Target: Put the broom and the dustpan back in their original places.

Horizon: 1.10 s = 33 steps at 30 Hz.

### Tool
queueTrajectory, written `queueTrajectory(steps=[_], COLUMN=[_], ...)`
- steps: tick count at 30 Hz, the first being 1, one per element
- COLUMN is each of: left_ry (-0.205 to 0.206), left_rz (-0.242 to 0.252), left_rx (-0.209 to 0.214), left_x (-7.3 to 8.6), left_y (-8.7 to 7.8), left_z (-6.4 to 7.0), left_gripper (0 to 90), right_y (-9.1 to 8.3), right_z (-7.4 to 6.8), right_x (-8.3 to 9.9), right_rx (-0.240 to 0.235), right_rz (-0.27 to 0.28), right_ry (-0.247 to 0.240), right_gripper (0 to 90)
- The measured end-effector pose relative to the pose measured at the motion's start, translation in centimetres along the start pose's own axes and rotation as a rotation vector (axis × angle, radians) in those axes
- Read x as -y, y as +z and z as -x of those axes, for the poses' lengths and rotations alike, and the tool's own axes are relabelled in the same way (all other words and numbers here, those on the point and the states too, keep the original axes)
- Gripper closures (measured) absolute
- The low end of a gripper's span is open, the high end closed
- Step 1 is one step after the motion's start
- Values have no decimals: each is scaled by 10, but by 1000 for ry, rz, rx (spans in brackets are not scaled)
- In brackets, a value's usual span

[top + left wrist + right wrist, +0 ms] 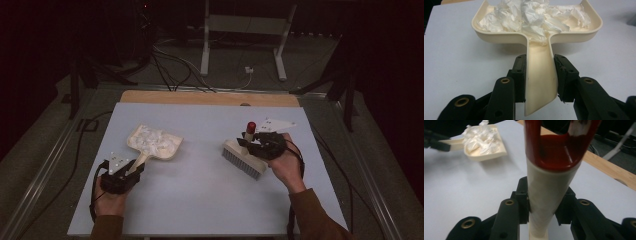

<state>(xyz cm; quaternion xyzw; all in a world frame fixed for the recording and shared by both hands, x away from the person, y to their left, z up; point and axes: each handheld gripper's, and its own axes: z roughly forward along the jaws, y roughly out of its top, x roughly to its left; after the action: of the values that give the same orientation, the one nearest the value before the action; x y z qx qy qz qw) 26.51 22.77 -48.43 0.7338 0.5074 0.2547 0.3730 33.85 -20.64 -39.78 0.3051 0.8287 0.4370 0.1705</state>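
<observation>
A cream dustpan (pixel 154 143) (pixel 584 35) lies on the table's left half, its tray filled with crumpled white paper (pixel 152 137) (pixel 534 17). My left gripper (pixel 131 169) (pixel 540 75) is shut on the dustpan's handle (pixel 540 82). On the right, a cream hand brush (pixel 245 158) with grey bristles rests on the table. Its handle (pixel 546 202) ends in a red tip (pixel 251 127) (pixel 559 147). My right gripper (pixel 250 143) (pixel 545 200) is shut on that handle. The dustpan (pixel 485 143) also shows far off in the right gripper view.
The grey-white table top (pixel 200 200) has a wooden strip (pixel 210 98) along its far edge. Beyond it are a white metal stand (pixel 242 35) and cables (pixel 170 65) on the floor. A bare stretch of table lies between dustpan and brush.
</observation>
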Motion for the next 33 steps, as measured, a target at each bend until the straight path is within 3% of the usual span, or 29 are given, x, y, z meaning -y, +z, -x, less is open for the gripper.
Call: queueTrajectory(steps=[12,20,25,29,31,33], left_ry=[-2,-3,1,0,0,0], left_rz=[-2,-4,-7,-6,-8,-9], left_rx=[3,4,7,4,4,5], left_x=[0,0,0,0,0,0], left_y=[1,1,1,1,1,1], left_z=[1,0,1,1,1,1], left_gripper=[660,659,660,659,659,660], right_y=[-30,-46,-56,-58,-56,-54], right_z=[11,16,23,27,30,32], right_x=[11,18,23,27,30,32], right_rx=[-106,-150,-187,-212,-208,-173], right_rz=[-15,-25,-18,-51,-60,-58], right_ry=[-56,-81,-66,-59,-46,-20], right_gripper=[693,693,693,693,692,689])
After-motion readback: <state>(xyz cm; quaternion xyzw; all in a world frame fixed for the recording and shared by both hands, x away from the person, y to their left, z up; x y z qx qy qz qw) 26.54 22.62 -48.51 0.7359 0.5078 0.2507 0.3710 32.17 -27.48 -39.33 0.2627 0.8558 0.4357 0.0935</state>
